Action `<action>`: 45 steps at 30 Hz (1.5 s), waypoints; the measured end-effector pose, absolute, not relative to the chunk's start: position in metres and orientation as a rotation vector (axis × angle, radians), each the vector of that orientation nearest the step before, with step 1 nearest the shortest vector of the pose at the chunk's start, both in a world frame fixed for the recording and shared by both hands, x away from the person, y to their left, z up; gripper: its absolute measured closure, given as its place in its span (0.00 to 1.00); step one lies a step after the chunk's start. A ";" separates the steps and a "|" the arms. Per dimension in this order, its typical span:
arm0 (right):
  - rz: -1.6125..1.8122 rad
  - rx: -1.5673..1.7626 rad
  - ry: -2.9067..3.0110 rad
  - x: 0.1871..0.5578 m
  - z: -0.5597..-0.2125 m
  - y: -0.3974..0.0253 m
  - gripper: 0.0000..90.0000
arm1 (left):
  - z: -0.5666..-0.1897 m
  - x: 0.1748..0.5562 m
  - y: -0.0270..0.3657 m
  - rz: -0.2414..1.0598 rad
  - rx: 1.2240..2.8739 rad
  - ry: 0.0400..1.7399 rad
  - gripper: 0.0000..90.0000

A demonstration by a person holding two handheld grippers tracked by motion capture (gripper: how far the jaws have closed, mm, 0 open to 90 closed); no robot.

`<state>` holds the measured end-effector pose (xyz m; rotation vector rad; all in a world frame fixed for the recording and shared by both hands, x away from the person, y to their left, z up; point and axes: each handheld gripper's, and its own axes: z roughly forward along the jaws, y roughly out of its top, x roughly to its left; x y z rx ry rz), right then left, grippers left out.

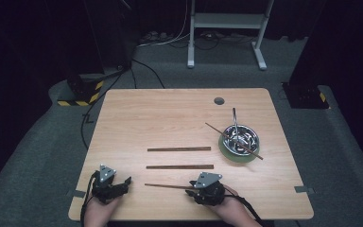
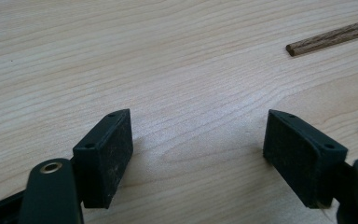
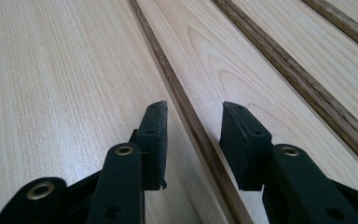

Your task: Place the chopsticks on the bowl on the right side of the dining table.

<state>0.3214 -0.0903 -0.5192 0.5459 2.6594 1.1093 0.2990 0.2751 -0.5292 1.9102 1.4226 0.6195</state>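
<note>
Right gripper (image 3: 193, 123) sits low on the table (image 1: 137, 118), jaws partly apart around the nearest chopstick (image 3: 186, 112) — not pinching it. Left gripper (image 2: 198, 154) gapes wide over bare wood. High view adds the steel bowl (image 1: 240, 137) — well apart.

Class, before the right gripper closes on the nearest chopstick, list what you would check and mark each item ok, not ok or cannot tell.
1. Right gripper jaws straddle the nearest chopstick: ok.
2. Jaws open enough to close on it: ok.
3. Pads touching the chopstick yet: cannot tell.
4. Left gripper open, holding nothing: ok.
5. Other two loose chopsticks lie apart from the grasp: ok.
6. Bowl on the green plate is away from both grippers: ok.
</note>
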 end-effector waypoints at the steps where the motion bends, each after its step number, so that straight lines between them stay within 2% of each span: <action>1: 1.105 0.538 2.662 0.322 -0.519 -0.089 0.69 | -0.529 0.299 0.275 0.620 1.910 1.422 0.27; 6: 1.105 0.545 2.682 0.327 -0.519 -0.086 0.73 | -0.529 0.299 0.275 0.619 1.910 1.422 0.27; 13: 1.116 0.483 2.725 0.320 -0.519 -0.085 0.84 | -0.529 0.299 0.275 0.620 1.911 1.419 0.26; 20: 1.115 0.486 2.744 0.319 -0.518 -0.083 0.86 | -0.529 0.299 0.275 0.620 1.910 1.420 0.26; 24: 1.101 0.487 2.766 0.323 -0.516 -0.082 0.92 | -0.529 0.299 0.275 0.619 1.910 1.422 0.26; 29: 1.072 0.448 2.769 0.324 -0.515 -0.079 0.92 | -0.529 0.299 0.275 0.618 1.911 1.415 0.26; 35: 1.048 0.402 2.780 0.323 -0.514 -0.077 0.87 | -0.529 0.299 0.275 0.621 1.919 1.413 0.26; 45: 1.014 0.393 2.793 0.326 -0.512 -0.071 0.87 | -0.529 0.299 0.275 0.620 1.921 1.410 0.26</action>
